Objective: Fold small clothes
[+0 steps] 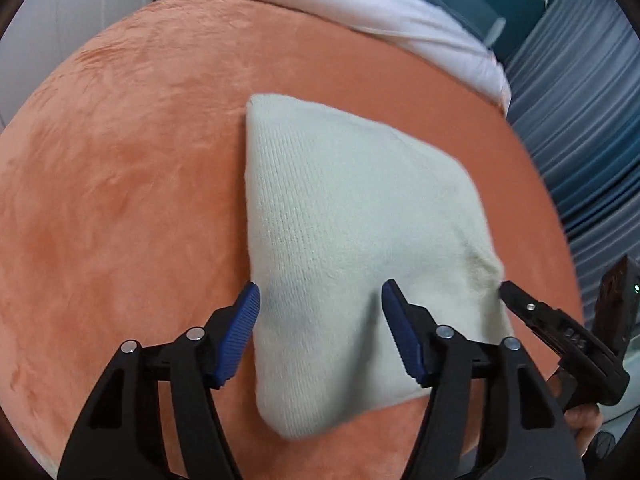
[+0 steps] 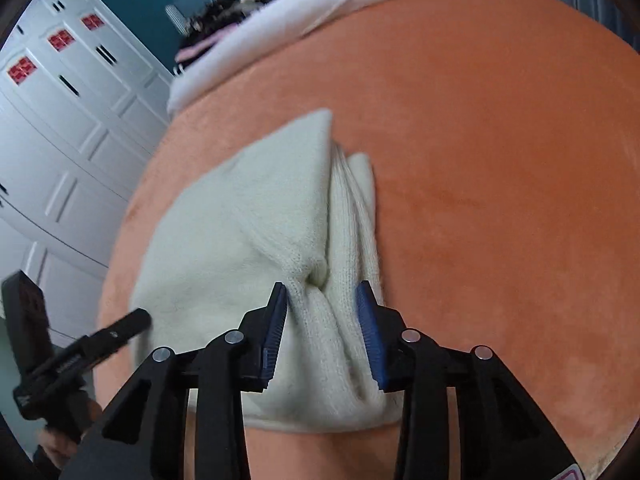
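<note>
Both tongs sit at the near edge of a folded cream knit garment [image 1: 352, 248] lying on an orange plush bed cover [image 1: 120, 184]; the left tongs [image 1: 320, 300] stand apart, their blue ribbed pads [image 1: 240, 332] straddling the near left part of the knit, one pad at the garment's left edge and the other over its middle, and the cloth between them lies flat and unpinched; whether the tips touch the fabric cannot be told. From the right wrist view the right tongs [image 2: 322, 300] are drawn in on a bunched ridge of the same knit [image 2: 224, 220], with folds gathered up between the two blue pads [image 2: 276, 328], which press against the wool on either side; the garment's right side shows stacked layers with a ribbed edge running away from the camera. Each tool shows in the other's view, black and held by a hand [image 1: 584, 420] at the frame's lower corner. Beyond the garment, a white quilt [image 1: 400, 20] lies across the far end of the bed; white panelled wardrobe doors [image 2: 60, 120] stand to the left; grey pleated curtains [image 1: 588, 128] hang to the right.
</note>
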Demonstrator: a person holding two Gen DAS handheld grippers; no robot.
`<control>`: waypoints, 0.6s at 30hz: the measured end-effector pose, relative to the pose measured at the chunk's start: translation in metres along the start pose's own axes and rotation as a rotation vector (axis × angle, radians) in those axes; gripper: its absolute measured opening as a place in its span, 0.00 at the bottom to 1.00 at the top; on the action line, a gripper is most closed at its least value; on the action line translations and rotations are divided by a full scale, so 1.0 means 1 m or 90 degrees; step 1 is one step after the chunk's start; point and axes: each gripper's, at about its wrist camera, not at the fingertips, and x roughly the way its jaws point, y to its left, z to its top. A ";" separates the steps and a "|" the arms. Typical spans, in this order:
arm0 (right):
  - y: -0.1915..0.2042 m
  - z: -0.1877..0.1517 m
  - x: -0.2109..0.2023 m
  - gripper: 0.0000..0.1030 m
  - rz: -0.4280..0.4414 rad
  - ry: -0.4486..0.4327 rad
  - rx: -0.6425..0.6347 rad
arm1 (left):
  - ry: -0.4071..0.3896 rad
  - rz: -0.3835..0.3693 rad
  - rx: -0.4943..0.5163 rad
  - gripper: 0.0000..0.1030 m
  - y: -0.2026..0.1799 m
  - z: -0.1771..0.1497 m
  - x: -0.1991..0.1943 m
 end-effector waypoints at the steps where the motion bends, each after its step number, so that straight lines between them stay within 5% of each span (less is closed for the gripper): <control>1: 0.007 -0.001 -0.014 0.34 0.009 -0.014 -0.015 | -0.005 0.001 -0.003 0.66 0.003 -0.004 -0.006; 4: 0.023 -0.008 -0.014 0.31 0.012 0.006 -0.082 | 0.031 0.025 -0.003 0.68 0.008 -0.018 -0.002; 7: 0.013 -0.035 0.038 0.12 -0.052 0.131 -0.126 | 0.079 0.052 0.000 0.70 0.018 -0.034 0.015; 12: 0.020 -0.035 0.012 0.10 -0.009 0.094 -0.085 | 0.092 0.058 -0.020 0.72 0.029 -0.049 0.016; 18: 0.014 -0.048 0.035 0.00 -0.022 0.134 -0.075 | 0.086 0.136 0.040 0.76 0.006 -0.047 0.017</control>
